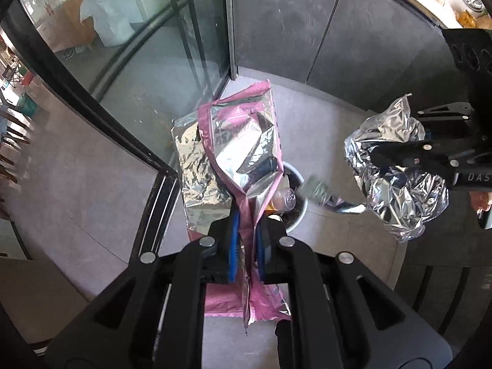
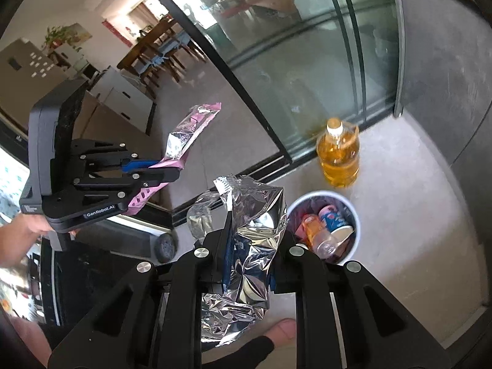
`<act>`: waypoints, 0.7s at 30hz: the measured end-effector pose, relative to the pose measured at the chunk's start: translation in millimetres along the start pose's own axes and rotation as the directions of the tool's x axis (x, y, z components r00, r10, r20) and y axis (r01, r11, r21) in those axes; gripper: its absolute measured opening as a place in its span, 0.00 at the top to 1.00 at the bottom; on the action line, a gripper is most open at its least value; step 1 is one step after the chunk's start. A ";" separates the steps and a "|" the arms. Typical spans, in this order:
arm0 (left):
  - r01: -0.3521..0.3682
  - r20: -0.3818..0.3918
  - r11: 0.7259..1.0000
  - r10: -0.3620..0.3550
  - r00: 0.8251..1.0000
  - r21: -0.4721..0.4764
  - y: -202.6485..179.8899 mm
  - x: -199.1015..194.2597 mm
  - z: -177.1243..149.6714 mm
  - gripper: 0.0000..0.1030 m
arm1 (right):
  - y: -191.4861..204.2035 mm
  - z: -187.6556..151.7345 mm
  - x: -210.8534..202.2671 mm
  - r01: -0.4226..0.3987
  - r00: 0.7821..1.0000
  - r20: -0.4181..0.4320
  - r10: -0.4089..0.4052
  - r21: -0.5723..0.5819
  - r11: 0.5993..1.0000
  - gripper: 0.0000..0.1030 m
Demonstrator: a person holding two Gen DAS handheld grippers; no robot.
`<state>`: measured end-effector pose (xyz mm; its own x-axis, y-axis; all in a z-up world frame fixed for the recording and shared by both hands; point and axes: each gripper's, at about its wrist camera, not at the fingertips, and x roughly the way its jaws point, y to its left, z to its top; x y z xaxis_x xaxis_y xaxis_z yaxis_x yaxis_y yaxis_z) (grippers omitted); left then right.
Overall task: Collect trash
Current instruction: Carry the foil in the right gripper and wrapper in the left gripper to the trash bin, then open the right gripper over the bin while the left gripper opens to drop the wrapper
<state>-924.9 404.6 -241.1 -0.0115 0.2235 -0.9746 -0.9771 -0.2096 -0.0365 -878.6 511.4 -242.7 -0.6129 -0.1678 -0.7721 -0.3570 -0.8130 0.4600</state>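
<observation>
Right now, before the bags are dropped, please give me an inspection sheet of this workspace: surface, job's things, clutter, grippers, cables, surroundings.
Surface: grey tiled floor, with a small white trash bin standing on it.
Job's things: pink foil bag hanging open-end away from the camera; crumpled silver foil bag. The bin already holds bottles and a paper cup.
Clutter: large bottle of yellow oil upright beside the bin, apart from it.
Grippers: left gripper shut on the pink foil bag; right gripper shut on the silver foil bag. Both are above the floor near the bin.
Cables: nothing seen.
Surroundings: glass sliding door with black frame; dark grey wall; dining table with chairs beyond.
</observation>
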 end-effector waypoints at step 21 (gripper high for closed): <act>0.031 -0.046 0.998 -0.029 0.999 0.047 -0.5 174.5 -23.0 0.92 | -89.5 -68.1 158.5 0.051 0.998 -0.056 -0.043 0.151 0.987 0.83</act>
<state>-921.5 421.8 -416.2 0.0265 0.1854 -0.9823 -0.9859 -0.1573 -0.0563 -895.9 519.7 -436.1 -0.5569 -0.1634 -0.8144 -0.4904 -0.7266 0.4812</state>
